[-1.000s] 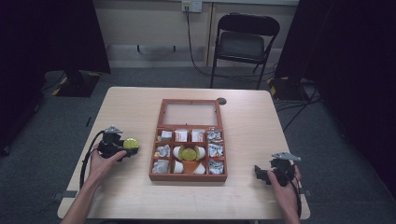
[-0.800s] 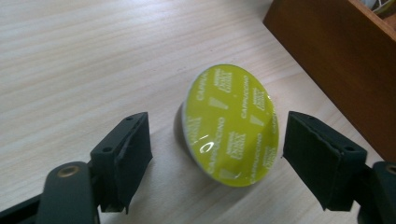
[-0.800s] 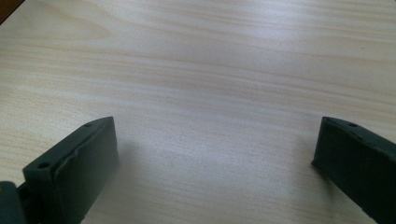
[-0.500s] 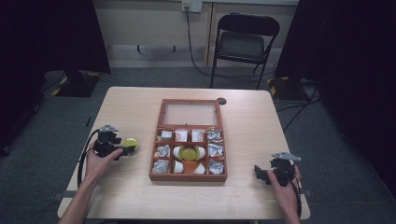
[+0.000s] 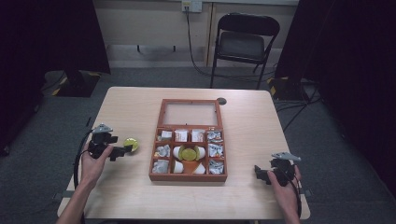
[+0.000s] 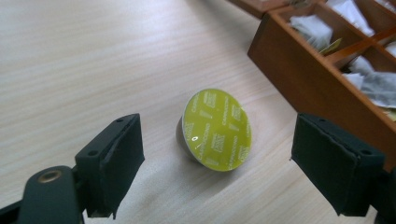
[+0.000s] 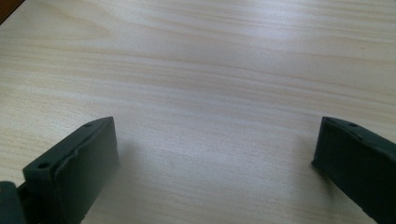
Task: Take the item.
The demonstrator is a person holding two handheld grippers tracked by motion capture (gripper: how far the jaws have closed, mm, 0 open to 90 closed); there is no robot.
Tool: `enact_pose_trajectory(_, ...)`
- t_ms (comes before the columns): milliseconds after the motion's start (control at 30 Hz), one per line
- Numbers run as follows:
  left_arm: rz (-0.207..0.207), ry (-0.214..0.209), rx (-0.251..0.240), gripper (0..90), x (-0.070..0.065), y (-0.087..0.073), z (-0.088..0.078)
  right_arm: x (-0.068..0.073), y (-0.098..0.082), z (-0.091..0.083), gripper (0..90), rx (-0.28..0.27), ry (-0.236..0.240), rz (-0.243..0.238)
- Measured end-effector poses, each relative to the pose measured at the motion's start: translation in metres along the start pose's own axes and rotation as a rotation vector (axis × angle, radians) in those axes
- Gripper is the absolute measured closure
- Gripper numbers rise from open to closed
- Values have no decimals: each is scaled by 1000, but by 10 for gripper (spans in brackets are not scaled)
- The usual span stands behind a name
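Note:
A yellow-green coffee capsule (image 5: 130, 143) lies on its side on the table, just left of the wooden box (image 5: 188, 178). In the left gripper view the capsule (image 6: 217, 129) sits between and a little beyond the two black pads, touching neither. My left gripper (image 5: 123, 150) is open, its jaws have just been opening, and nothing is held between them. Another yellow-green capsule (image 5: 189, 153) rests in the box's middle compartment among white ones. Near the table's front right corner my right gripper (image 5: 259, 171) stands open over bare wood (image 7: 215, 93).
The box's outer compartments hold sachets and tea bags (image 5: 215, 150), and its glass lid (image 5: 189, 113) lies open toward the far side. A small dark disc (image 5: 221, 101) sits behind the box. A folding chair (image 5: 243, 44) stands beyond the table.
The left gripper's jaws have widened, and it has drawn back to the left, away from the capsule, which stays on the table. The right gripper has not moved.

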State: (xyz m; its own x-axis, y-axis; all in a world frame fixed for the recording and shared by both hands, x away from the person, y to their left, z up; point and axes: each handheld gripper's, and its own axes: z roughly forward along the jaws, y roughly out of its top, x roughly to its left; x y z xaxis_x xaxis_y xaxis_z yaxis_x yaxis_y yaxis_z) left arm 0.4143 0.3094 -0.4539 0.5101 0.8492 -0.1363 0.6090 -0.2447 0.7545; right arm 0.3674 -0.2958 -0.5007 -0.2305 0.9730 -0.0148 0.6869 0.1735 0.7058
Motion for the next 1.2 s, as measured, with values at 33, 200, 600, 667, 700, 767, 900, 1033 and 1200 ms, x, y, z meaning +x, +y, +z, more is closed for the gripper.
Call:
enact_pose_trajectory(33,8,4,1,166,-1,0,-2,0,0,0,0,0,1,1)
enact_pose_trajectory(200,40,23,8,166,-8,-4,-15,0,0,0,0,0,0,0)
enact_pose_trajectory(600,-10,81,39,170,-2,-37,-40,0,0,0,0,0,0,0)
enact_pose_trajectory(667,-27,91,40,171,1,-43,-42,0,0,0,0,0,0,0)
enact_pose_trajectory(700,-35,98,45,171,4,-46,-43,0,0,0,0,0,0,0)
enact_pose_trajectory(767,-62,121,46,171,8,-52,-45,0,0,0,0,0,0,0)
enact_pose_trajectory(900,-87,161,51,174,13,-60,-47,0,0,0,0,0,0,1)
enact_pose_trajectory(1033,-103,193,81,174,16,-70,-44,0,0,0,0,0,0,0)
enact_pose_trajectory(1200,-92,220,100,176,14,-75,-38,0,0,0,0,0,0,-1)
